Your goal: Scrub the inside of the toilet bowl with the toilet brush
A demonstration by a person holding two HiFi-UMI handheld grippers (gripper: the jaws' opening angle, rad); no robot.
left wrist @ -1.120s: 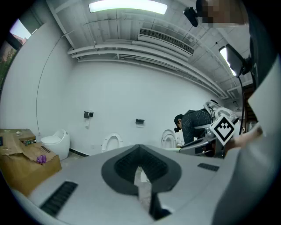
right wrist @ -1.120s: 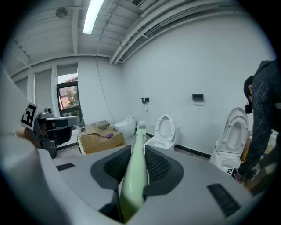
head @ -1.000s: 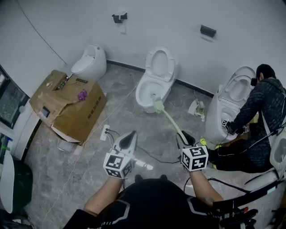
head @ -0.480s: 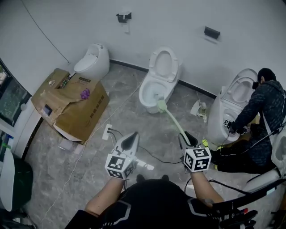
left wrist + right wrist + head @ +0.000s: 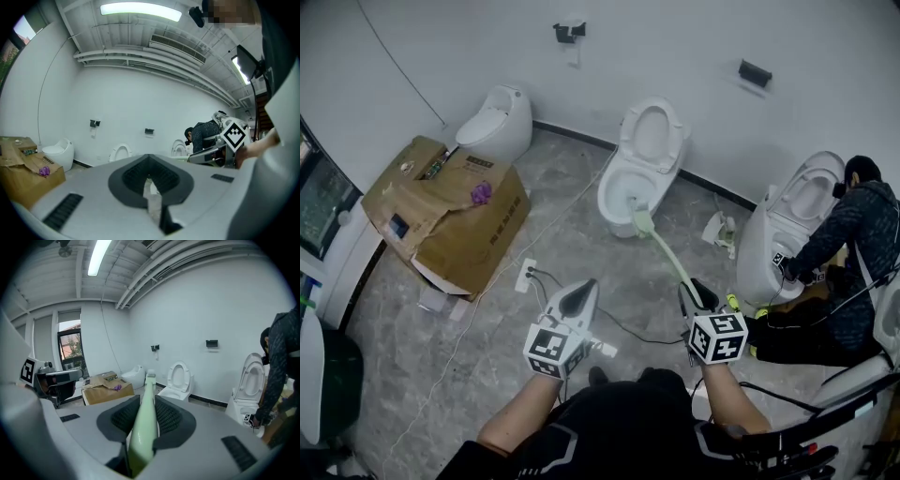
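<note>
At the middle toilet: the toilet bowl (image 5: 628,195) stands against the far wall with its seat and lid (image 5: 652,133) raised, so the inside is open to reach.
Task's thing: the pale green toilet brush (image 5: 664,255) runs from the right tool (image 5: 695,291) out towards the bowl. In the head view its head (image 5: 639,222) lies over the near rim, but whether it touches the porcelain cannot be told.
Right tool: clenched on the brush handle, which lies straight between the pads and points ahead.
Left tool: the left tool (image 5: 577,298) is pinched together on nothing and held idle over the floor (image 5: 487,337), well apart from the brush.
Step in hand: most likely the approach, bringing the brush head to the bowl. Scrubbing does not look begun.
Next move: it calls for raising the head over the rim, tipping it down inside, then sweeping it round the inner wall. On so long a handle, small wrist turns should swing the head widely.
Arm pose: both forearms reach forward and low from the body, marker cubes uppermost, the right one angled towards the bowl.
Nearby: a cardboard box (image 5: 450,211) lies at left, and another person (image 5: 844,253) crouches by the toilet at right.
</note>
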